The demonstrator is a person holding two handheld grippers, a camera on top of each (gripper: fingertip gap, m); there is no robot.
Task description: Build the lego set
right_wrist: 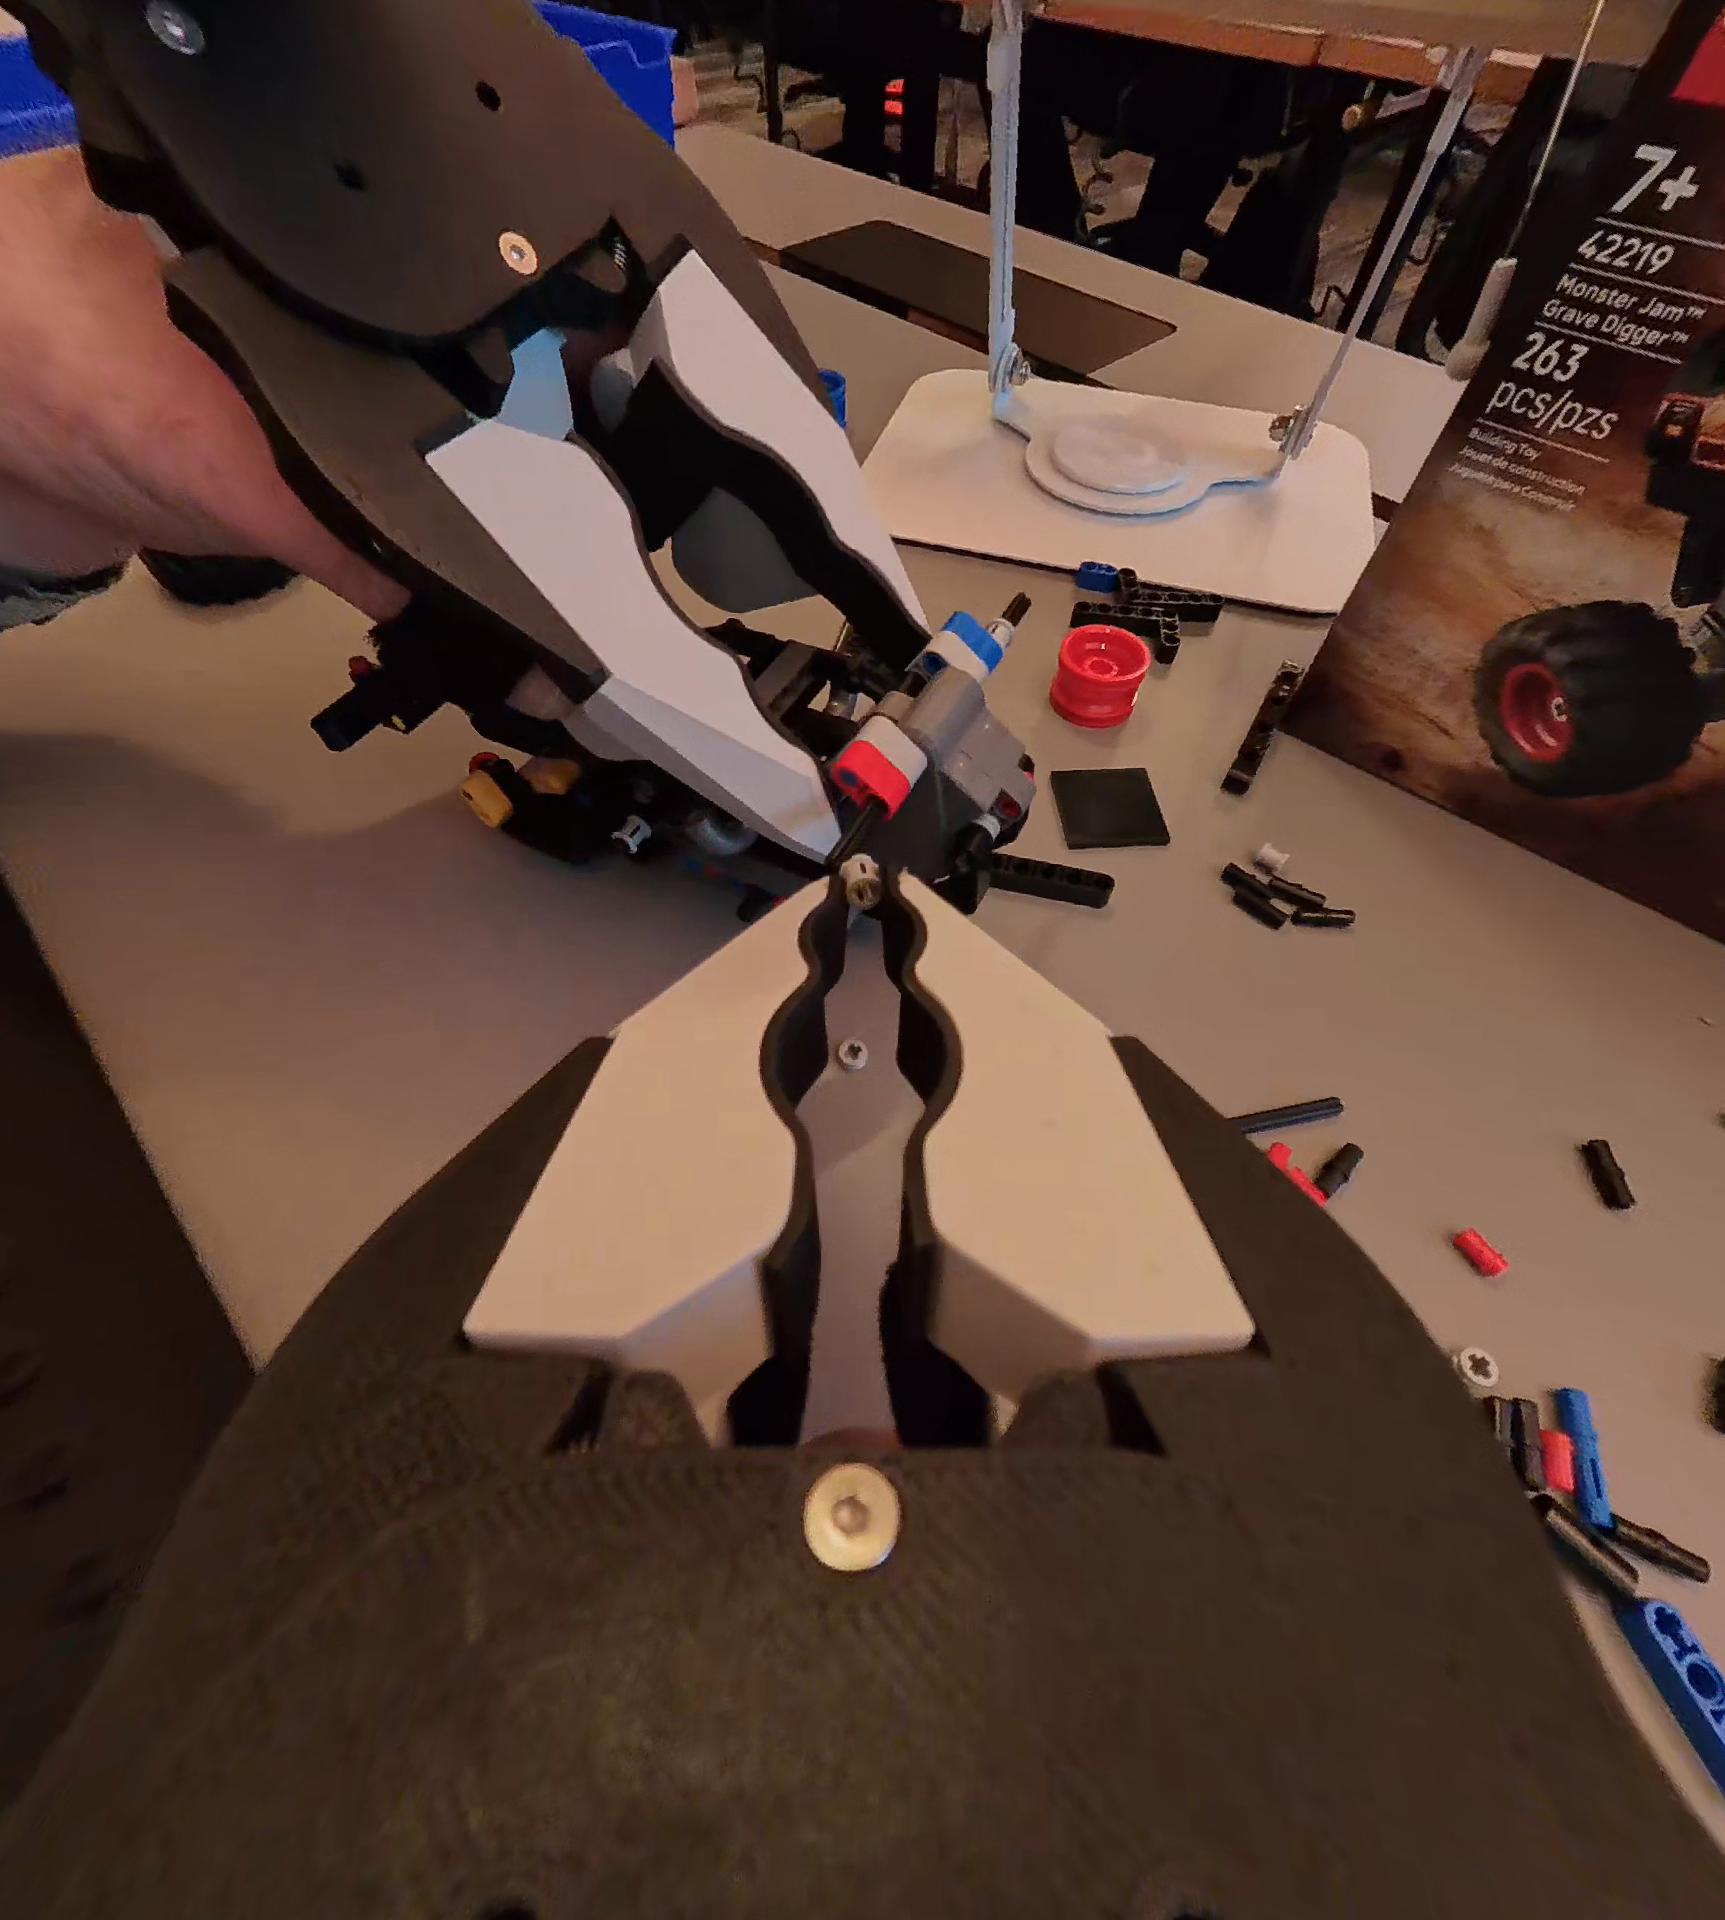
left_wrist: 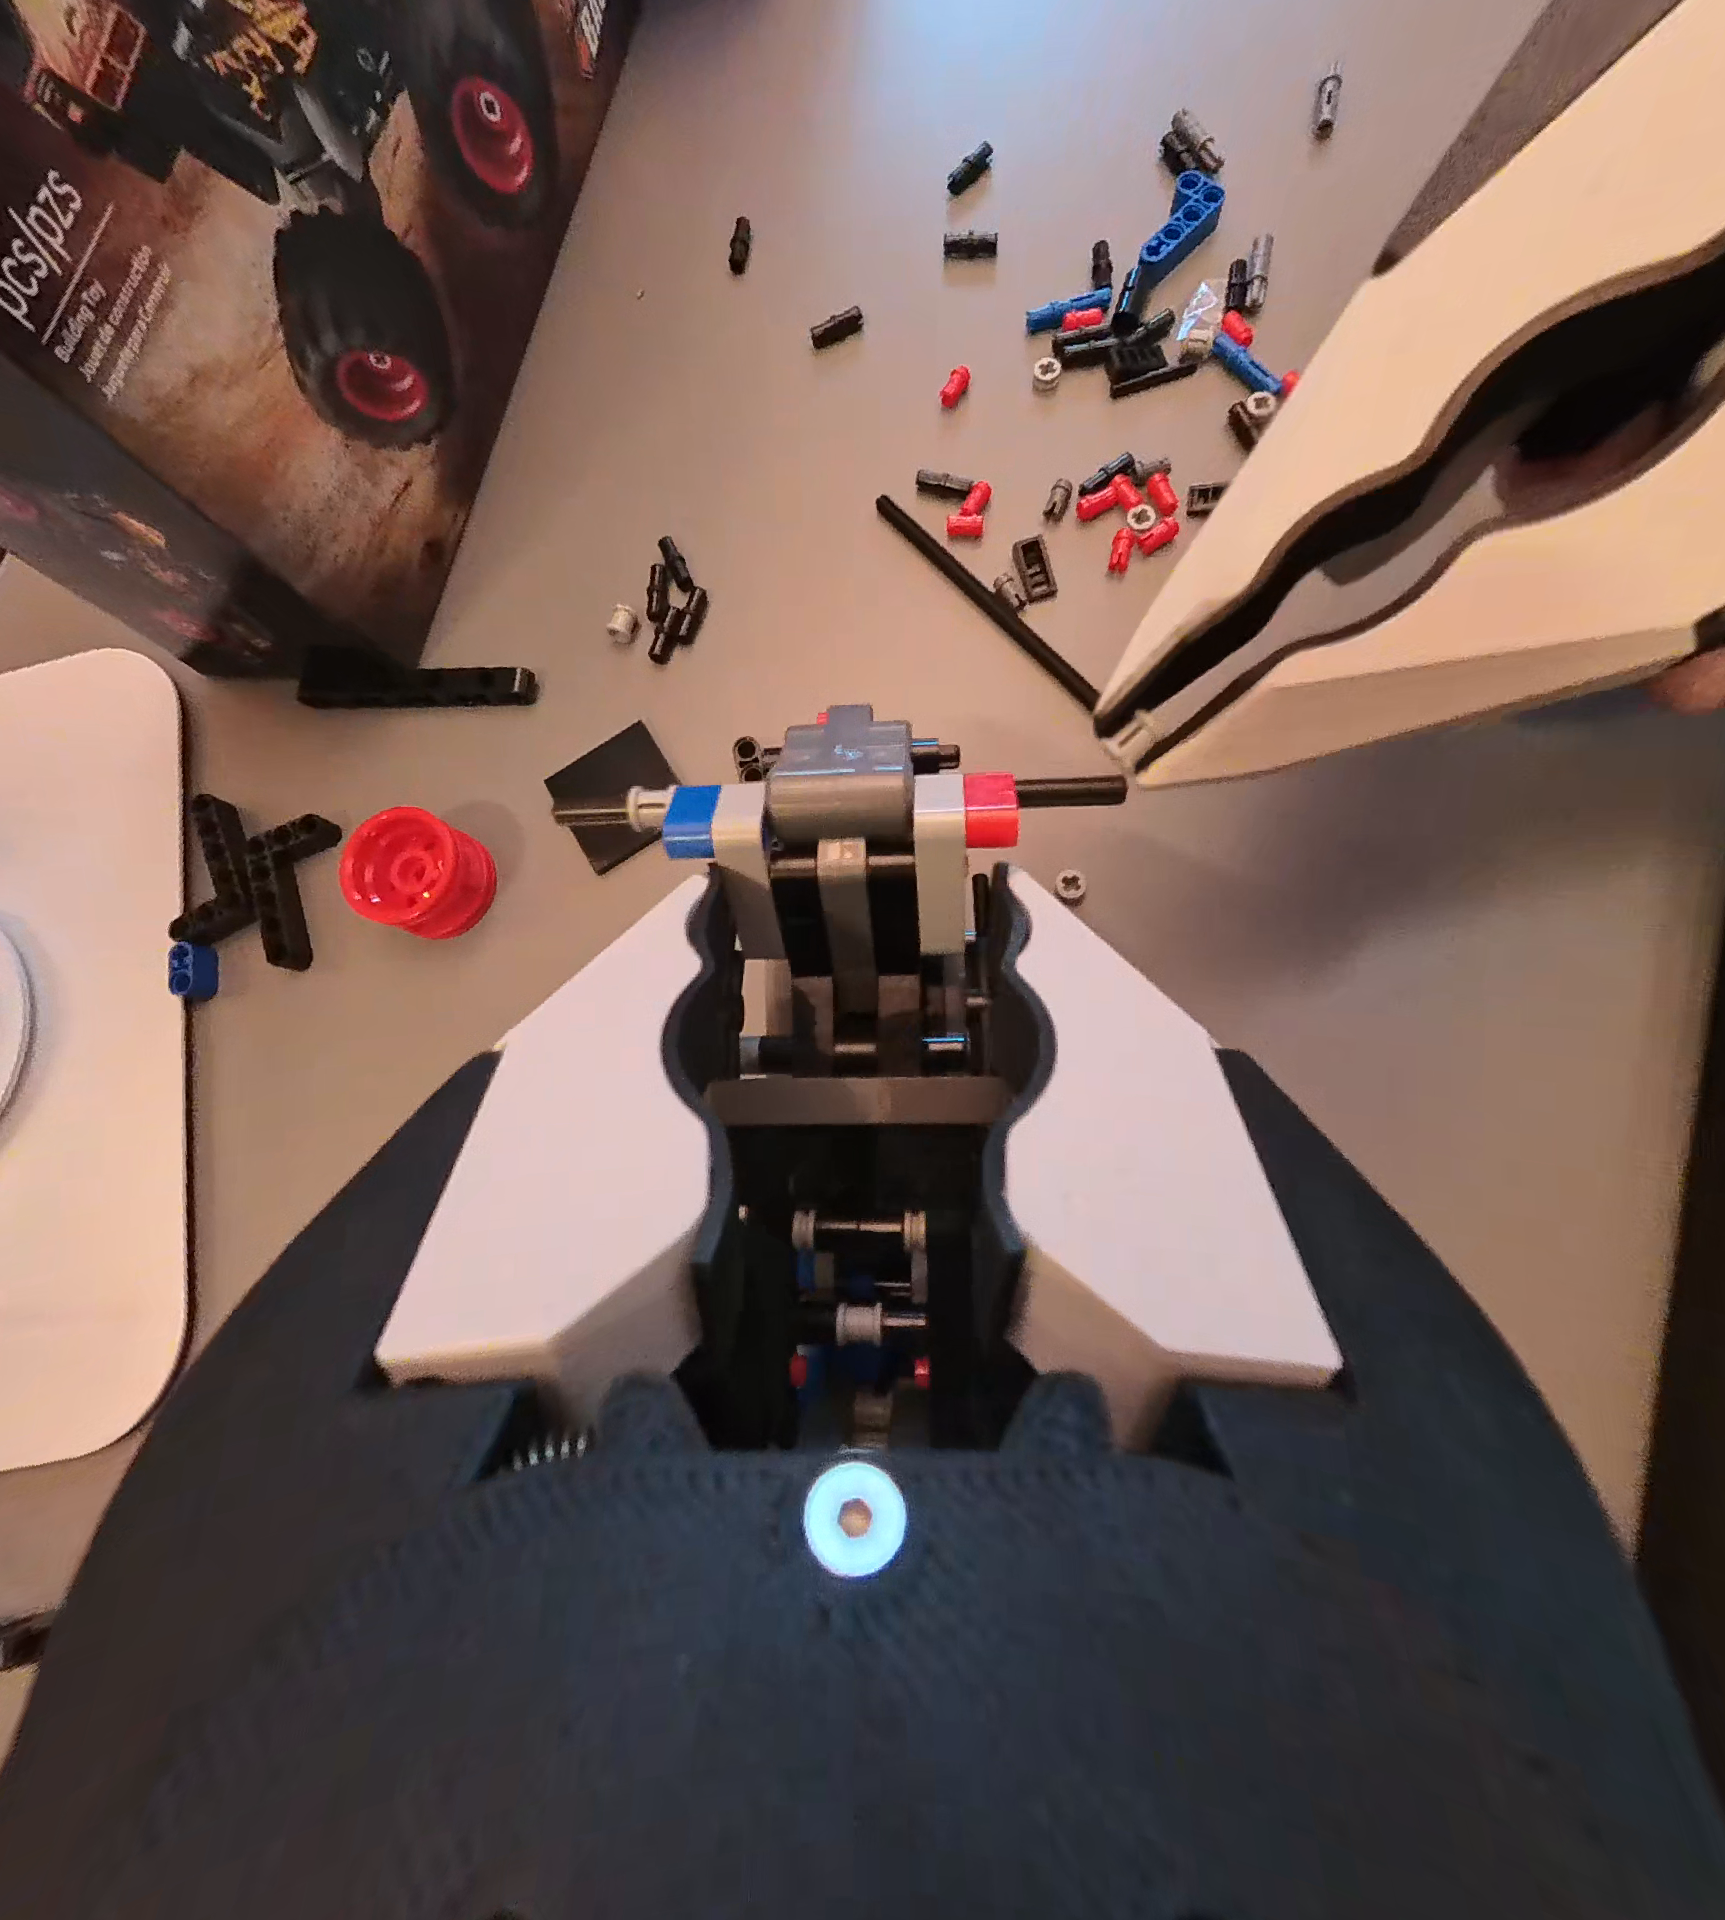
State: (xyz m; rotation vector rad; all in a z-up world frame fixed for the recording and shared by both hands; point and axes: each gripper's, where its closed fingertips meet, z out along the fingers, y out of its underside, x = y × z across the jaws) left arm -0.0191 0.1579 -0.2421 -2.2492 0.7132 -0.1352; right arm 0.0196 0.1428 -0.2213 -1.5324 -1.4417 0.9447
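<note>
The left gripper (left_wrist: 858, 914) is clamping the chassis (left_wrist: 842, 831) while the right gripper (right_wrist: 863, 883) (jaws pinching a grey bush (right_wrist: 860, 879)) is lining it up with the black axle (left_wrist: 1071, 792); sliding it on needs straight alignment.

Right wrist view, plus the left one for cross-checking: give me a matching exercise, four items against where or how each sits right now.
Items:
1. grey bush
2. chassis assembly
3. red wheel hub
4. black square tile

States:
A. lying flat on the table beyond the assembly
B. pinched at the tips of the right gripper, at the end of the black axle
C. clamped between the left gripper's fingers
D. loose on the table beside black beams

Pairs: 1-B, 2-C, 3-D, 4-A
</note>
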